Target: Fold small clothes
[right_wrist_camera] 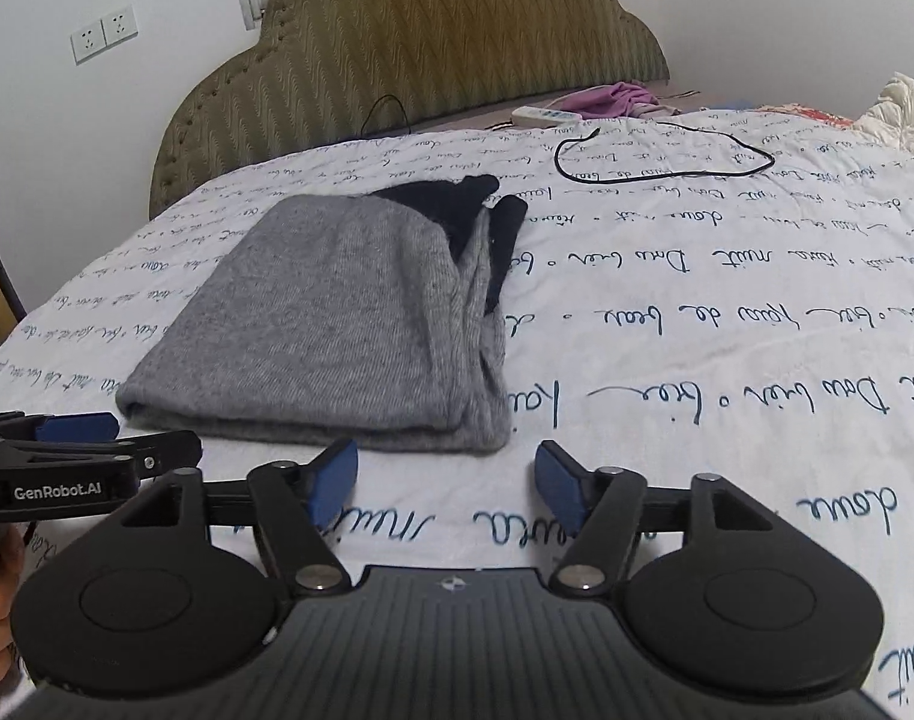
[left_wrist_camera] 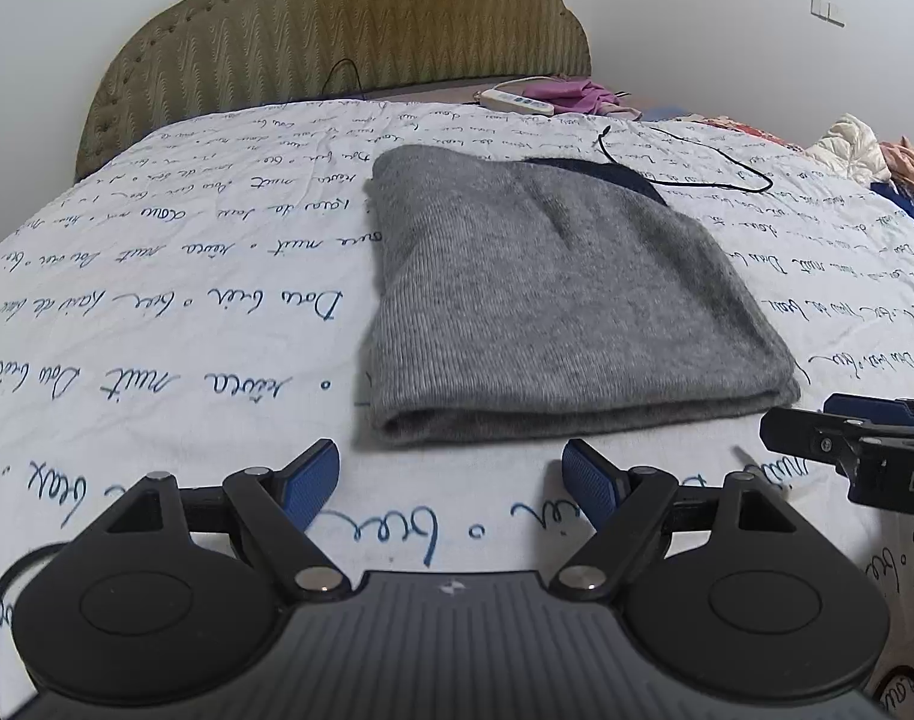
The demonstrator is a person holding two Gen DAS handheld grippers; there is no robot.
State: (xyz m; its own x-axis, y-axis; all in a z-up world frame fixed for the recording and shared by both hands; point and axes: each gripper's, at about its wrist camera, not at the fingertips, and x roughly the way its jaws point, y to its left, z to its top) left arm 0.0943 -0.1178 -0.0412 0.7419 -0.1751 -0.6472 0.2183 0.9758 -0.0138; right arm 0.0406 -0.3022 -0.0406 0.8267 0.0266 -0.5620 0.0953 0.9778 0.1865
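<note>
Your left gripper (left_wrist_camera: pixel 450 477) stands spread wide with nothing between its blue pads (left_wrist_camera: pixel 312 480), hovering just short of the near folded edge of the grey knit garment (left_wrist_camera: pixel 553 300). Your right gripper (right_wrist_camera: pixel 446 483) is likewise spread and empty, its pads (right_wrist_camera: pixel 336 483) apart over bare sheet, close to the garment's near right corner. Neither touches the cloth.

The garment lies flat on the white printed bedsheet (left_wrist_camera: pixel 156 312), already doubled over into a compact rectangle, with a dark navy part (right_wrist_camera: pixel 457 204) showing at the far end. From the right wrist view the right-hand side shows several loose layered edges, not squarely stacked.

You appear to be between folds: one fold is laid and both tools are free. Whether another fold is wanted is hard to say from this distorted view; the bundle may be small enough already. If you fold again, pinch the two near corners through all the layers, lift evenly, and carry them over to the navy end. Take care with the right side, where the layers could slip apart. The black cable (right_wrist_camera: pixel 661 162) beyond lies well clear.
</note>
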